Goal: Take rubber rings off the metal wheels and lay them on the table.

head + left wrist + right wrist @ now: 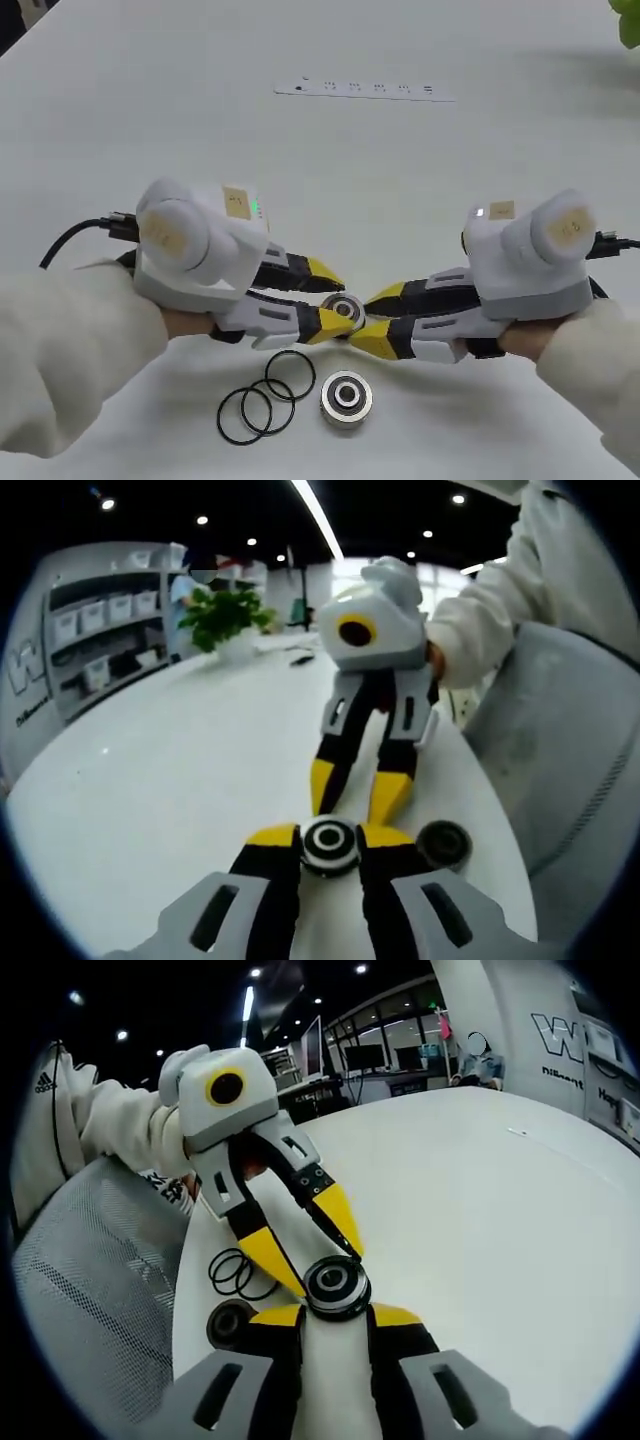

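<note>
My left gripper point(336, 300) is pinched on the metal wheel point(330, 842), one jaw on each side of its rim, holding it just above the table point(400, 180). Below it, three rubber rings point(265, 398) lie overlapping, and a second wheel point(346, 397) sits just beside them. The wheel looks heavy, hard and slick, so I judge it needs a firm clamp on its rim. Any ring on it would be thin, soft and stretchy, best hooked at its edge and peeled off. My right gripper point(368, 316) meets the held wheel with jaws partly spread; I cannot tell whether it grips anything.
</note>
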Demonstrator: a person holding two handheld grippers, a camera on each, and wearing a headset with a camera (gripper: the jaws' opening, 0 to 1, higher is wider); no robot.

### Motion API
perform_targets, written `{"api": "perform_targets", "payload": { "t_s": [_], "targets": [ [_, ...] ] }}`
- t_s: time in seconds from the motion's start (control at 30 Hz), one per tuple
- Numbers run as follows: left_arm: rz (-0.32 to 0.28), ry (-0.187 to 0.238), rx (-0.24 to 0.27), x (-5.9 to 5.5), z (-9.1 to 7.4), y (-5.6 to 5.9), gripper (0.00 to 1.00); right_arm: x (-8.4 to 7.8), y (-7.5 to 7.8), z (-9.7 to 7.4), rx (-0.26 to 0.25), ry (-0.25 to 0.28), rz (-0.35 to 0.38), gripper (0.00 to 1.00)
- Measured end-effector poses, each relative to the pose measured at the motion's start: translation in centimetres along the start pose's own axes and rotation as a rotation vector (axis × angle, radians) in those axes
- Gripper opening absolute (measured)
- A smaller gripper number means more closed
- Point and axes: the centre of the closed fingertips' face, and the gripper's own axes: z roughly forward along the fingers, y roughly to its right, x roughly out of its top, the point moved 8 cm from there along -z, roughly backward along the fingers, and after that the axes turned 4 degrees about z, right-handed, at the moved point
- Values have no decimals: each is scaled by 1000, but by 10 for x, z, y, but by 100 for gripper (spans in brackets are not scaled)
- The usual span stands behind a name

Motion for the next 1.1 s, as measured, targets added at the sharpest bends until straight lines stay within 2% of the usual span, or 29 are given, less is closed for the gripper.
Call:
{"api": "perform_targets", "payload": {
  "t_s": [0.13, 0.5, 0.77, 0.83, 0.9, 1.1],
  "targets": [
    [1, -11, -4, -2, 0, 2, 21, -1, 1, -1, -4, -2, -7, 19],
    [-27, -3, 3, -6, 0, -1, 15, -1, 2, 0, -9, -8, -26, 16],
    [-33, 2, 3, -7, 0, -2, 14, -1, 2, 0, -11, -9, -49, 15],
    [-32, 2, 2, -7, 0, -2, 14, -2, 2, 0, -10, -16, -86, 12],
    [-32, 4, 0, -8, 0, -3, 14, -3, 2, -2, -14, -20, -66, 10],
    [-33, 13, 3, -9, 0, -3, 14, -3, 4, -3, -20, -16, -83, 1]
  ]
}}
